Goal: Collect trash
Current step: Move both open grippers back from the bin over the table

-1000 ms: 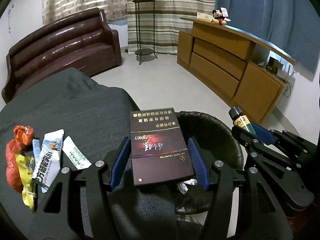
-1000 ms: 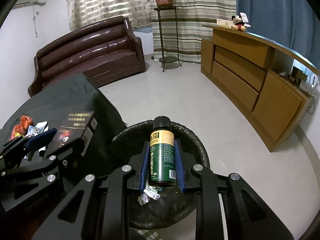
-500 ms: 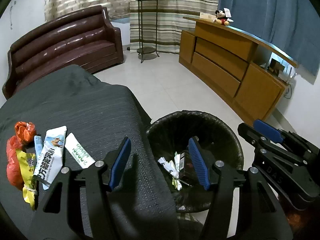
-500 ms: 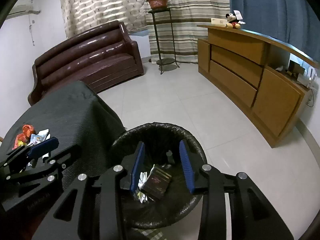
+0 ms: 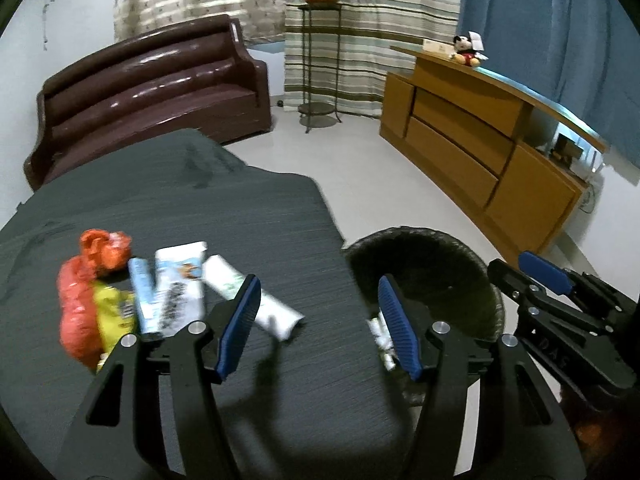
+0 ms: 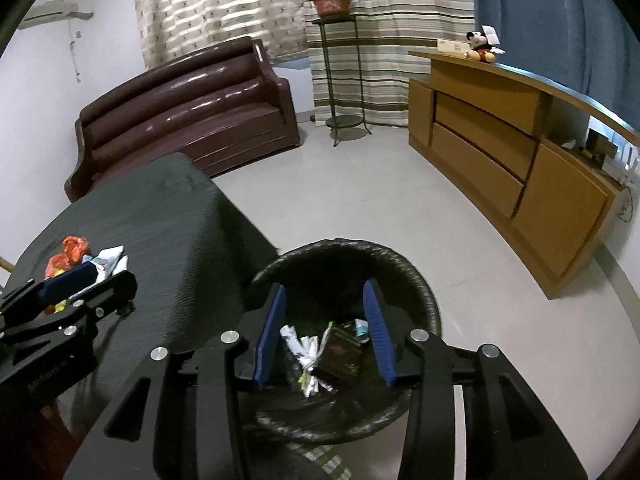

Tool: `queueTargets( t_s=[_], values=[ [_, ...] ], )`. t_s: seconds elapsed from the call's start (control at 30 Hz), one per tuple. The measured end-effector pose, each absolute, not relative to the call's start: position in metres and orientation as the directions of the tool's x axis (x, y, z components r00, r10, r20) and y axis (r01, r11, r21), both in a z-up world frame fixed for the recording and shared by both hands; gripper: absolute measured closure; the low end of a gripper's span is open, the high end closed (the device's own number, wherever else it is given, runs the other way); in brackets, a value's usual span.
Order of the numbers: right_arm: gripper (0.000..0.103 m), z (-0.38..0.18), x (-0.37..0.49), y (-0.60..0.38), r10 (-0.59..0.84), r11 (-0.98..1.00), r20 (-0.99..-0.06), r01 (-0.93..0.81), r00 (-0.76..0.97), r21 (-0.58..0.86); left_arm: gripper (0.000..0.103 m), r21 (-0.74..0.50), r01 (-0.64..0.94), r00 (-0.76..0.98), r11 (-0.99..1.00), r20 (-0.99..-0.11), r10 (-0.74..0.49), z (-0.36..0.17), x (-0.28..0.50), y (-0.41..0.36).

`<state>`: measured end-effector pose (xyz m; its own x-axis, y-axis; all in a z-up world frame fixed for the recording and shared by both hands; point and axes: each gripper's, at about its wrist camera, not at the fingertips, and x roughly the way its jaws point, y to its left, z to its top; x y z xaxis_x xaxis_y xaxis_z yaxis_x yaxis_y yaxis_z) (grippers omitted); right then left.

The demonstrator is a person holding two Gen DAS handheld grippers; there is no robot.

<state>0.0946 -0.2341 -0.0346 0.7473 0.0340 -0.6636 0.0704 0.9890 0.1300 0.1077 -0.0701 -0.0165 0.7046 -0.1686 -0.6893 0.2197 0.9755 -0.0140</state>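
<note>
Black-lined round trash bin sits on the floor against the edge of the dark cloth-covered table; already inside: crumpled white wrappers and a dark maroon carton. Right gripper hangs over the bin mouth, jaws opening, nothing between them. Left gripper is released and empty, over the table edge, pointed toward the remaining pile: orange crumpled plastic wrapper, yellow snack bag, white-blue pouch, white-green packet.

Risks, my read:
- Pile is overlapped and flat, so a pinch may grab two pieces or slide off the film.
- White-green packet lies just beside the left finger; a careless sweep could knock it off the table.
- Cloth may bunch into the gripper on a low pick.
- Left wrist view is blurred, so alignment is uncertain.
</note>
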Motion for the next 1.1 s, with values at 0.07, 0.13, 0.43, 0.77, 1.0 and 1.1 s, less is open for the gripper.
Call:
queueTargets(
  t_s=[0.07,0.13,0.43,0.77,1.0,1.1],
  values=[
    [0.061,-0.033,0.094,-0.225,0.046,0.99,-0.664,0.055,0.746,0.131,0.043,-0.009,0.195,0.711,0.981,-0.687,-0.148,-0.014,0.104,-0.056],
    [0.061,-0.031,0.094,-0.215,0.058,0.991,-0.664,0.037,0.746,0.128,0.043,-0.007,0.171,0.715,0.985,-0.687,-0.13,-0.012,0.101,-0.044],
    [0.06,-0.025,0.096,-0.171,0.107,0.992,-0.663,-0.038,0.741,0.119,0.038,-0.008,0.034,0.729,0.999,-0.684,-0.03,-0.003,0.098,0.023],
    [0.058,-0.024,0.098,-0.134,0.147,0.989,-0.669,-0.101,0.729,0.106,0.038,-0.031,-0.093,0.715,0.995,-0.697,0.045,-0.006,0.096,0.088],
    [0.057,-0.026,0.101,-0.121,0.155,0.988,-0.676,-0.112,0.721,0.107,0.038,-0.04,-0.107,0.695,0.993,-0.717,0.046,-0.017,0.1,0.101],
    [0.057,-0.027,0.102,-0.12,0.157,0.988,-0.68,-0.114,0.716,0.108,0.035,-0.047,-0.112,0.687,0.993,-0.725,0.043,-0.022,0.101,0.107]
  ],
)
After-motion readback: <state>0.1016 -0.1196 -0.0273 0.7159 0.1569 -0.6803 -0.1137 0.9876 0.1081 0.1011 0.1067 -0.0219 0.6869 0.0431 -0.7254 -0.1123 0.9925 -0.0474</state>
